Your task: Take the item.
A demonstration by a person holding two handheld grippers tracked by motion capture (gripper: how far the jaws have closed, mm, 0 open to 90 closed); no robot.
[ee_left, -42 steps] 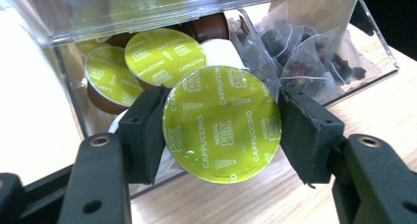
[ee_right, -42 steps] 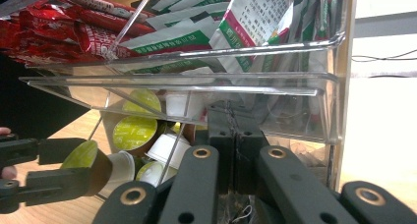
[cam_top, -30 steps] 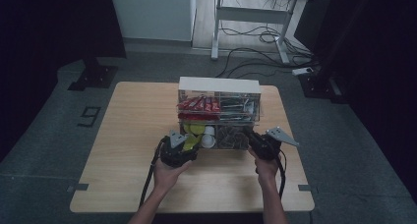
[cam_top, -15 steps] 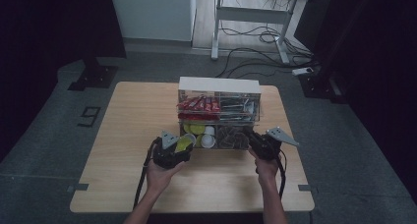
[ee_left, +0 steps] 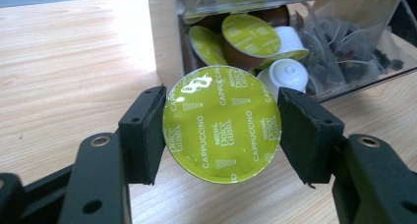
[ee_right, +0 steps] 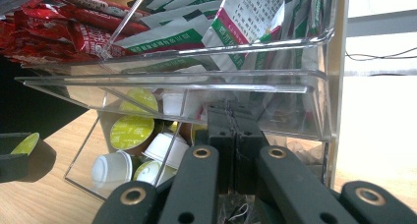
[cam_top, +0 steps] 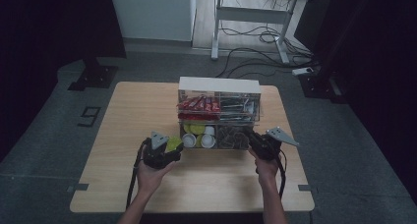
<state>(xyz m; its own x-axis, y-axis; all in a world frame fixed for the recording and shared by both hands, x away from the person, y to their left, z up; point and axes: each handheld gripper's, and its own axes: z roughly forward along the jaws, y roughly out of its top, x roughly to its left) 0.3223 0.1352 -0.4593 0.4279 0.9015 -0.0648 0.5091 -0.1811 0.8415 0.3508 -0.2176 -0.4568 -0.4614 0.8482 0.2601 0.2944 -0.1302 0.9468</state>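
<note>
A: Left gripper view first: the left gripper [ee_left: 221,123] has the capsule [ee_left: 222,124] between its jaws, foil lid facing the camera, one pad on each side of the rim. The jaws are partly open, only as wide as the capsule.

B: So where does it sit relative to the organizer [ee_left: 344,47]?

A: Just in front of it, clear of the lower bin. Beyond the jaw tips are the other capsules [ee_left: 251,35], and to their right the tea bags [ee_left: 339,52].

B: How will it handle?

A: I'd judge it light, with a stiff plastic cup and a thin foil lid. The rim is the firm part, and that is where the pads sit. The foil would dent or puncture if a pad pressed on its face, and the smooth, tapered sides could let it slip out of a loose grip. Firm but moderate pressure across the rim seems right.

B: And the other hand?

A: The right gripper [ee_right: 235,135] looks closed, jaws together on a thin wire or string, with a tea bag seemingly pinched there; I can't be sure what it is. It sits at the organizer's lower right bin, under the sachets [ee_right: 236,32]. The high view shows both, the left gripper [cam_top: 164,150] before the capsule bin, the right gripper [cam_top: 263,143] at the tea bags.
</note>
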